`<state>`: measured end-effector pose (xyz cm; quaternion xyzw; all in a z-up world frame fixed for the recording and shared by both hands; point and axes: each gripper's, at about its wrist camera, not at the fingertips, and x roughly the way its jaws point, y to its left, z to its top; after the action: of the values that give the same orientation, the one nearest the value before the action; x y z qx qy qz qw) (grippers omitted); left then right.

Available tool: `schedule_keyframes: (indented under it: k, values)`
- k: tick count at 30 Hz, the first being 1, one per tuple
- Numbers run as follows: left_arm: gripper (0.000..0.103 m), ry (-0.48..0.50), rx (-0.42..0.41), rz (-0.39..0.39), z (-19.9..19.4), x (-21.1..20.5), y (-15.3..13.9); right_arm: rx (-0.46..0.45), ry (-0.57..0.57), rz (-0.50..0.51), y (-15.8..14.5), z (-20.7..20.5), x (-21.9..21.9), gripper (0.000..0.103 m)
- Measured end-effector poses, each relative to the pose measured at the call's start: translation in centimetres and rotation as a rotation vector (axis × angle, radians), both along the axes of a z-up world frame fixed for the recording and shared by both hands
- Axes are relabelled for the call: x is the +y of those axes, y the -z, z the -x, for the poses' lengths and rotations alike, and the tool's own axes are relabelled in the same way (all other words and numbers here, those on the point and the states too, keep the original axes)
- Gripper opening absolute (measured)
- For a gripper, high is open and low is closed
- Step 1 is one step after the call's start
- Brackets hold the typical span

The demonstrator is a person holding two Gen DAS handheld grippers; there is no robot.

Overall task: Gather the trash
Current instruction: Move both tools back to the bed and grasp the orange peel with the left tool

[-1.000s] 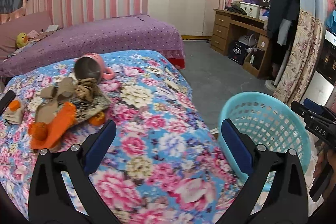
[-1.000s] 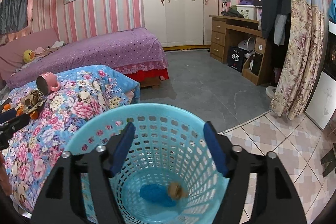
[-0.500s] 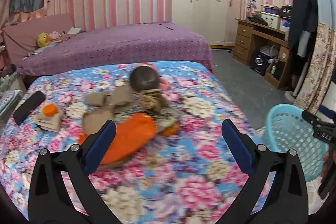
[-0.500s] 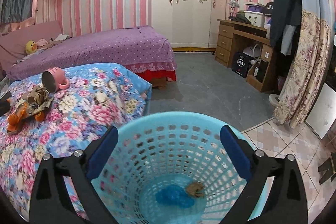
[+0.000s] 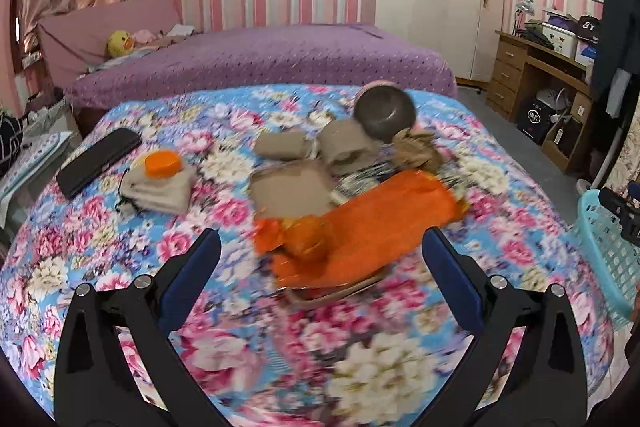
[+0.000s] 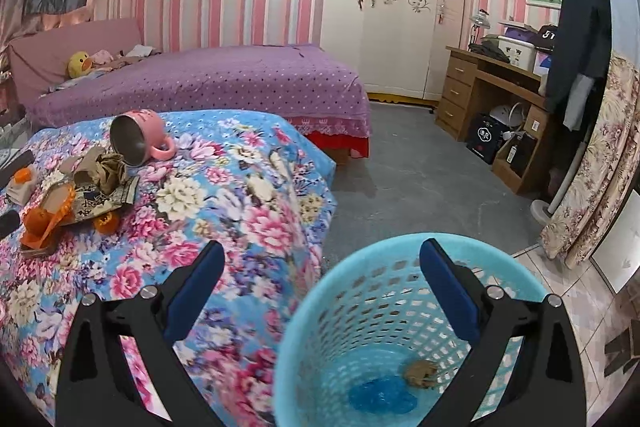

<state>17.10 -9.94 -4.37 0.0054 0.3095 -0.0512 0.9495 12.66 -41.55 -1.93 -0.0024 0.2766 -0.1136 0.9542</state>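
Observation:
A heap of trash lies on the floral bed: an orange plastic bag (image 5: 360, 223), brown cardboard pieces (image 5: 292, 189), a crumpled brown paper (image 5: 416, 149) and a patterned wrapper (image 6: 100, 199). My left gripper (image 5: 320, 279) is open and empty, just in front of the orange bag. My right gripper (image 6: 320, 287) is open and empty over the rim of the light blue basket (image 6: 344, 347), which holds a blue wad (image 6: 380, 395) and a brown crumpled scrap (image 6: 420, 373). The basket also shows at the right edge of the left wrist view (image 5: 604, 247).
A pink mug (image 6: 138, 141) lies on its side behind the heap. A black phone (image 5: 98, 161) and a beige pouch (image 5: 156, 189) with an orange cap (image 5: 162, 163) lie at the left. A purple bed (image 5: 260, 63), desk (image 6: 492, 95) and grey floor (image 6: 412, 187) lie beyond.
My left gripper has swung left from the basket side toward the trash heap, now close to the orange bag. My right gripper has opened wider and shifted left over the basket.

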Motion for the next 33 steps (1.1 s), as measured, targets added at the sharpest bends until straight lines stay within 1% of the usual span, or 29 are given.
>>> schedule_keyframes:
  k: [1, 2, 3, 5, 7, 11, 14, 15, 17, 23, 25, 26, 27, 29, 33]
  values:
    - [0.095, 0.005, 0.022, 0.003, -0.4, 0.3, 0.4, 0.003, -0.003, -0.005, 0.1, -0.3, 0.3, 0.096]
    - [0.089, 0.009, 0.033, 0.003, -0.6, 0.5, 0.7, 0.004, -0.005, -0.008, 0.1, -0.5, 0.5, 0.096]
    - [0.079, 0.021, 0.054, 0.007, -0.8, 0.6, 0.9, 0.005, -0.006, -0.013, 0.1, -0.7, 0.7, 0.096]
    - [0.069, 0.039, 0.078, 0.022, -1.3, 0.9, 1.1, 0.008, -0.007, -0.027, 0.2, -1.2, 1.0, 0.096]
    - [0.057, 0.041, 0.080, 0.027, -1.6, 0.9, 1.2, 0.009, -0.017, -0.037, 0.3, -1.7, 1.5, 0.096]
    - [0.045, 0.064, 0.099, 0.030, -2.7, 0.4, 1.4, 0.020, -0.037, -0.016, 0.3, -2.6, 2.6, 0.096]
    - [0.038, 0.073, 0.125, 0.015, -3.8, -0.4, 2.0, 0.027, -0.050, -0.002, 0.4, -2.9, 3.2, 0.096]
    - [0.032, 0.077, 0.138, 0.022, -4.4, -0.6, 2.1, 0.030, -0.054, -0.004, 0.4, -3.0, 3.4, 0.096]
    - [0.026, 0.086, 0.151, 0.033, -4.8, -0.8, 2.3, 0.033, -0.058, -0.008, 0.5, -3.2, 3.6, 0.096]
    - [0.026, 0.086, 0.173, 0.051, -5.8, -0.7, 2.7, 0.036, -0.082, 0.001, 0.2, -3.4, 4.6, 0.096]
    - [0.021, 0.088, 0.168, 0.061, -5.7, -0.6, 2.6, 0.035, -0.092, 0.005, 0.1, -3.4, 5.2, 0.096]
    - [0.016, 0.088, 0.162, 0.063, -5.6, -0.4, 2.4, 0.033, -0.097, 0.006, 0.0, -3.3, 5.5, 0.096]
    - [0.014, 0.090, 0.151, 0.060, -5.4, -0.4, 2.1, 0.031, -0.102, 0.008, -0.1, -3.3, 5.7, 0.096]
    - [0.013, 0.093, 0.122, 0.053, -4.7, 0.0, 1.3, 0.026, -0.116, 0.009, -0.4, -3.3, 6.5, 0.096]
    - [0.013, 0.093, 0.061, 0.071, -2.8, 1.7, -0.9, 0.019, -0.157, 0.008, -0.6, -3.4, 8.3, 0.096]
